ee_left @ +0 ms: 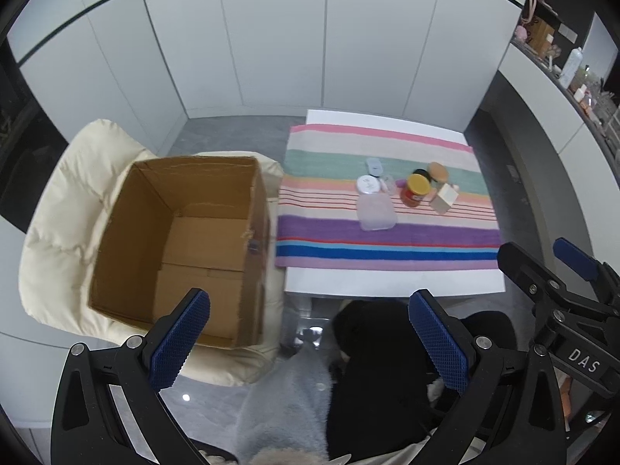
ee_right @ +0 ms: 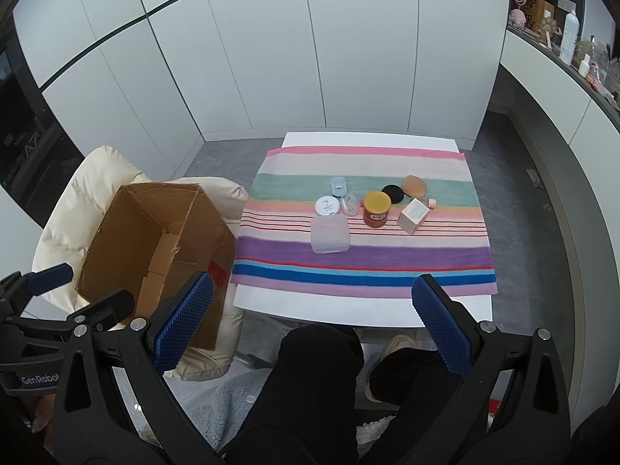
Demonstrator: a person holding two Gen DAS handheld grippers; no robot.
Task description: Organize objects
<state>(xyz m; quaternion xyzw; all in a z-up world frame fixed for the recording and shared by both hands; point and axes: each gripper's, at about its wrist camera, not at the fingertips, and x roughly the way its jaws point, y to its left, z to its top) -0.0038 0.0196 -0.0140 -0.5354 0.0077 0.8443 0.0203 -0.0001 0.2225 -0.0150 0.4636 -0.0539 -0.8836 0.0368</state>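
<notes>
I count one cardboard box [ee_right: 155, 240] at 9 o'clock, one striped cloth [ee_right: 364, 224] on one desk [ee_right: 360, 310], two jars, yellow-lidded [ee_right: 376, 209] and wooden-lidded [ee_left: 438, 172], one clear container [ee_right: 329, 234], one carton [ee_right: 414, 215], one white tin [ee_right: 327, 205], and my two claws.

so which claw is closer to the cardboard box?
Left. The left claw, open, hangs just in front of the cardboard box, its left finger overlapping the box's near edge. The right claw, also open, sits further right, facing the table.
</notes>
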